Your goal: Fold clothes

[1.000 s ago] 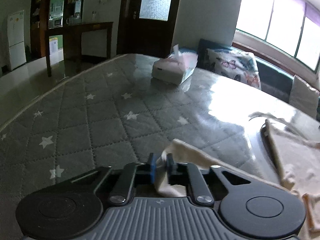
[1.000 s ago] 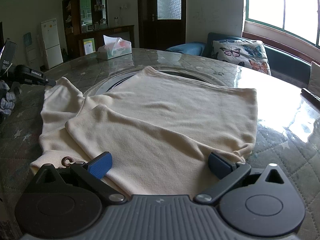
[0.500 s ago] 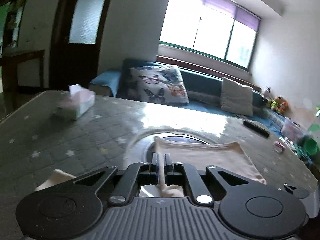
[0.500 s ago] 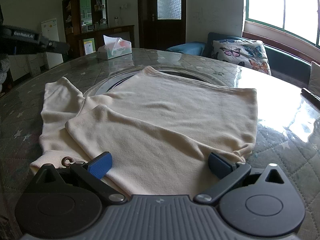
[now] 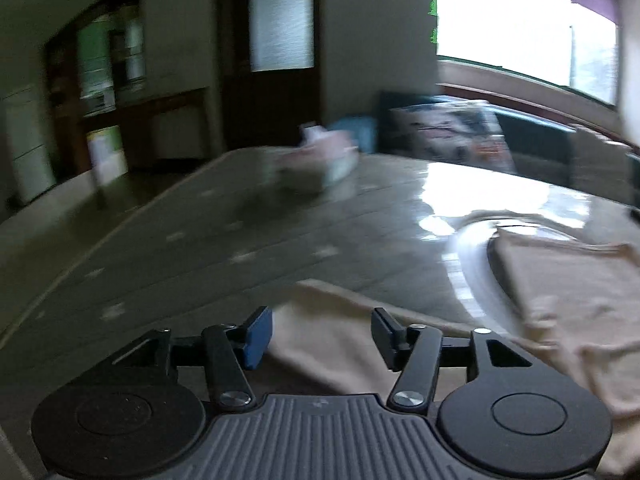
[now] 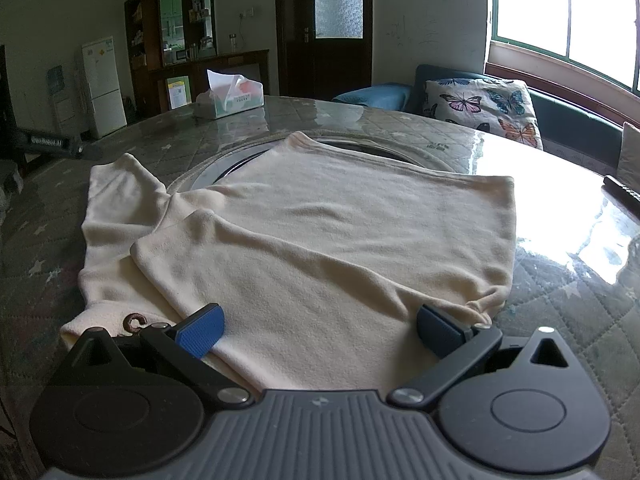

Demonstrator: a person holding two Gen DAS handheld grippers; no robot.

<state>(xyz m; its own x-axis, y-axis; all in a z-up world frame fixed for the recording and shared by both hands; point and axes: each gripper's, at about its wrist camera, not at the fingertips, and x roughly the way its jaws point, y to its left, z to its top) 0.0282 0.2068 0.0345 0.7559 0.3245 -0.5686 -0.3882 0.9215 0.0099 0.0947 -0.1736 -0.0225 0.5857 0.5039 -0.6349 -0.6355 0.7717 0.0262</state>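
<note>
Standing at the round table (image 6: 560, 216), I saw the cream shirt (image 6: 320, 240) spread flat on its glossy quilted top, just ahead of the right gripper (image 6: 320, 330). That gripper's jaws stood wide apart, hovering low over the near edge of the cloth and clamping nothing; one sleeve lay folded across the body, ahead and to the left of its blue pads (image 6: 200, 330). Another sleeve stuck out farther left, toward the table's edge.

The left gripper (image 5: 322, 334) had just been opening its jaws, and they stood partly apart with a stretch of the shirt's cloth (image 5: 332, 344) lying below and between them (the pads were not pressing on it). Its view was badly blurred. Ahead and to the right of it the rest of the shirt lay over a round inset in the tabletop.

Beyond both grippers, near the far rim, sat a tissue box (image 6: 232, 96). Past the table, ahead and to the right, a butterfly cushion (image 6: 480, 108) leaned on a dark sofa (image 6: 568, 120) under the bright window (image 6: 560, 20). Far left stood a white fridge (image 6: 102, 84).
</note>
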